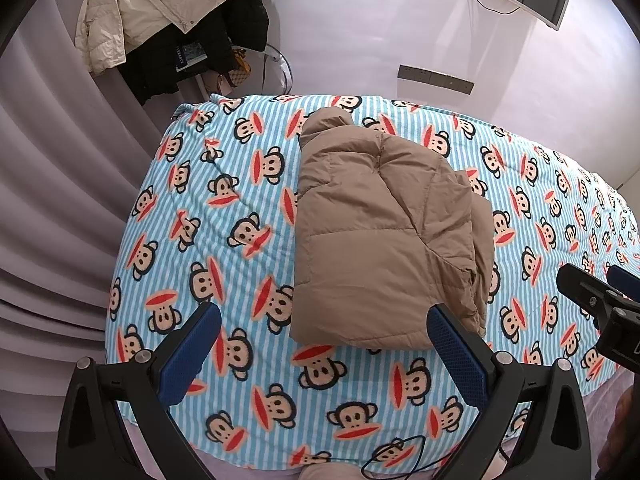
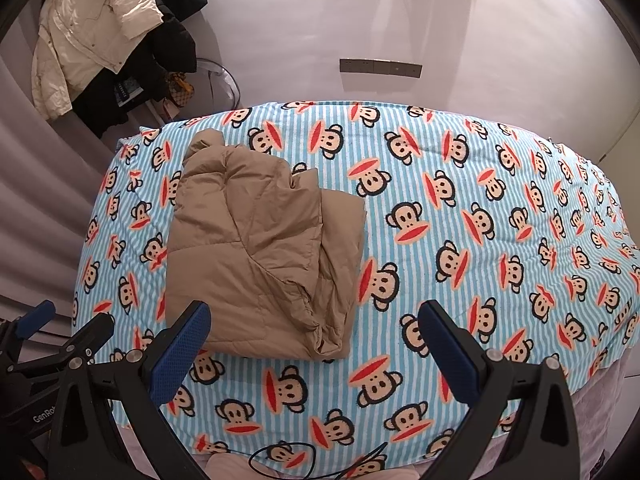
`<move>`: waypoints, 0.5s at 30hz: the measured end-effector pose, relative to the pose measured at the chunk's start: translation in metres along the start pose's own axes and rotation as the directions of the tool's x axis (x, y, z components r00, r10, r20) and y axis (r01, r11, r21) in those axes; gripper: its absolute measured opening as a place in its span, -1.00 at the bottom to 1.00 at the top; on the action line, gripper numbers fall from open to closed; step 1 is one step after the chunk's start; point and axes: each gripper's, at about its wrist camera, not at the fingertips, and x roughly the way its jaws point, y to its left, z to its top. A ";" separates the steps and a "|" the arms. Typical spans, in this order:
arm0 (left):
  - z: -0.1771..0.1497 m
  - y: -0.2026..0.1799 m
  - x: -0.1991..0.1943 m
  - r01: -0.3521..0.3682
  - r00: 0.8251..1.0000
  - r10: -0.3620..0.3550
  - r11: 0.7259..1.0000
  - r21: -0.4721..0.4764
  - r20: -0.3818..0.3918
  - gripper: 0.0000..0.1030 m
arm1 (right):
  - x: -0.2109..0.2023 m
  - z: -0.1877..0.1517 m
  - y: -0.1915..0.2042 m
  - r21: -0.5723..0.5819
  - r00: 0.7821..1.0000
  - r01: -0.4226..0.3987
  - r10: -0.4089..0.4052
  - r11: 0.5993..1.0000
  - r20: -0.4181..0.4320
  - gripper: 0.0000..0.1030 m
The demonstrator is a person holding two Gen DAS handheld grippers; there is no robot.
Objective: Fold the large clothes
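- Blue-padded fingers of the left gripper [image 1: 324, 346] are spread wide and hold nothing; they hover over the near edge of the bed [image 1: 168, 200], the right-hand pad [image 1: 454, 342] just above the near right corner of the folded bundle.
- Right gripper [image 2: 314, 344] likewise has its fingers spread and empty, its left pad [image 2: 182, 346] over the bundle's near left corner; its body shows at the right margin of the left wrist view.
- Brown padded jacket [image 1: 380, 232] lies toward the left side of the bed, already doubled into a rough rectangle, with a loose inner layer spilling out along its right side [image 2: 340, 264].
- Judged step: a last tidy or a final fold. To do it well, tuck the protruding right-hand layer under or square it with the top panel first, since puffy filling tends to spring open.
- Grip through all layers at the near corners, both sides together, and lift evenly; a one-sided pull would probably skew the stack.
- Thin dark cord [image 2: 280, 458] loops at the bed's near edge; keep the fingers clear of it.
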 end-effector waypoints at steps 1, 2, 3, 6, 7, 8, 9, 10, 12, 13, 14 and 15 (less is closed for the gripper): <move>0.002 -0.001 0.000 0.001 1.000 -0.001 1.000 0.000 -0.001 1.00 | 0.000 0.000 0.000 0.003 1.000 0.002 -0.002 1.000 0.000 1.00; 0.001 0.000 0.000 0.001 1.000 -0.001 1.000 0.001 -0.001 1.00 | 0.000 -0.001 0.000 0.004 1.000 0.002 -0.002 1.000 -0.001 1.00; 0.000 0.000 0.000 -0.001 1.000 0.001 1.000 0.002 -0.001 1.00 | 0.000 -0.001 0.000 0.006 1.000 0.002 -0.002 1.000 -0.002 1.00; 0.002 0.000 0.001 -0.004 1.000 0.004 1.000 0.004 0.001 1.00 | 0.000 -0.001 0.001 0.002 1.000 0.004 -0.004 1.000 0.000 0.99; 0.001 0.000 0.001 -0.006 1.000 0.006 1.000 0.004 0.001 1.00 | 0.000 0.000 0.000 0.001 1.000 0.003 -0.003 1.000 0.000 0.99; 0.002 0.000 0.002 -0.005 1.000 0.005 1.000 0.005 0.000 1.00 | 0.001 0.000 0.000 0.000 1.000 0.002 -0.002 1.000 -0.001 1.00; 0.003 0.000 0.003 -0.005 1.000 0.005 1.000 0.005 0.000 1.00 | 0.001 -0.001 0.000 0.000 1.000 0.002 -0.002 1.000 0.000 1.00; 0.003 0.000 0.003 -0.006 1.000 0.006 1.000 0.007 0.000 1.00 | 0.002 0.000 0.000 -0.003 1.000 0.002 -0.002 1.000 -0.001 1.00; 0.002 0.000 0.003 -0.010 1.000 0.010 1.000 0.012 0.002 1.00 | 0.002 -0.001 0.000 -0.003 1.000 0.002 -0.002 1.000 -0.001 0.99; 0.005 0.000 0.003 -0.009 1.000 0.009 1.000 0.014 0.001 1.00 | 0.002 0.000 0.001 -0.003 1.000 0.002 -0.002 1.000 -0.002 0.99; 0.005 0.000 0.003 -0.008 1.000 0.008 1.000 0.015 0.001 1.00 | 0.001 0.000 0.001 -0.002 1.000 0.003 -0.003 1.000 -0.002 0.99; 0.004 0.000 0.003 -0.009 1.000 0.009 1.000 0.017 0.001 1.00 | 0.002 -0.001 0.001 -0.002 1.000 0.002 -0.002 1.000 -0.003 0.99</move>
